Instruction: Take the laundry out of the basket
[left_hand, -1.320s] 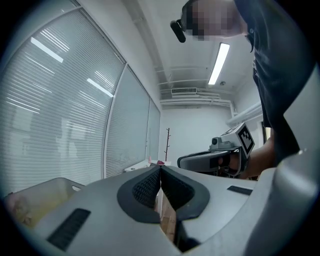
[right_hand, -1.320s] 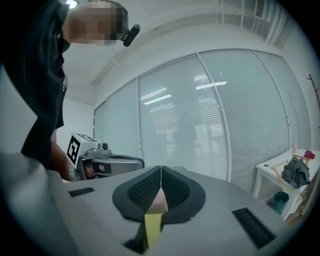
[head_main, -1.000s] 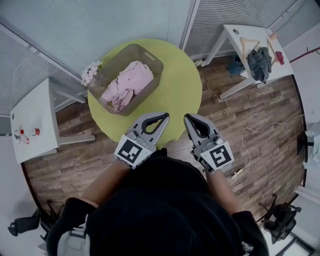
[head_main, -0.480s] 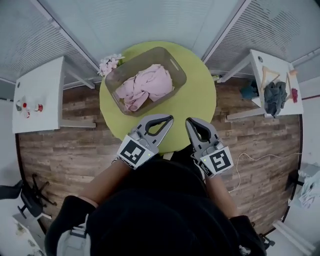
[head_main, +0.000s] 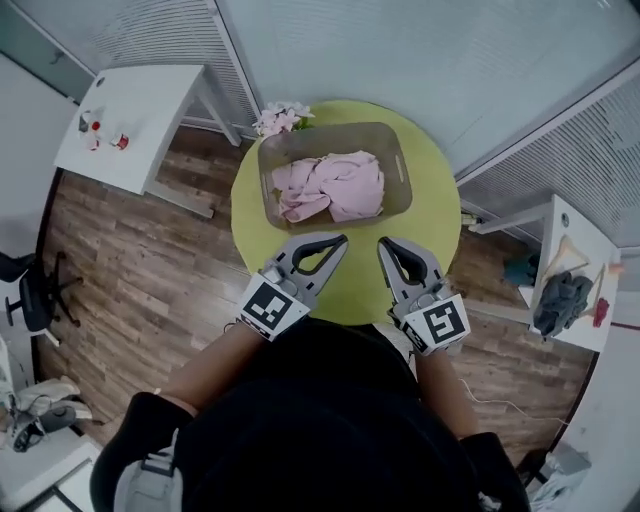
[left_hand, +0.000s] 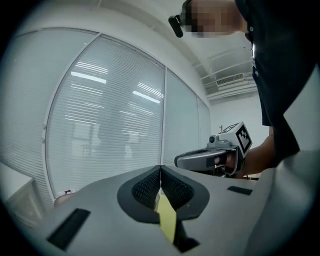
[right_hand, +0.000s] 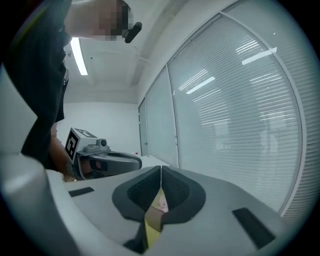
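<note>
Now, round green table (head_main: 432, 232): it stands in the middle of the head view, on a wooden floor.
Basket (head_main: 404, 170): it sits on the far half of the table, toward 12 o'clock from the person.
Laundry (head_main: 335, 186): a pink bundle lies inside the basket and fills most of it.
Left gripper (head_main: 341, 240): its jaws are pressed together with nothing between them. It is over the near edge of the table, at about 7 o'clock from the basket, apart from it.
Right gripper (head_main: 382, 243): its jaws are also fully together and it carries nothing. It is just beside the left one, at about 5 o'clock from the basket.
Flowers (head_main: 281, 117): a small pale bunch is at 11 o'clock of the basket, at the table rim.
White side table (head_main: 135, 125): at 10 o'clock, small items on its far corner.
Second white table (head_main: 572, 262): at 4 o'clock, with hangers and dark clothes on it.
</note>
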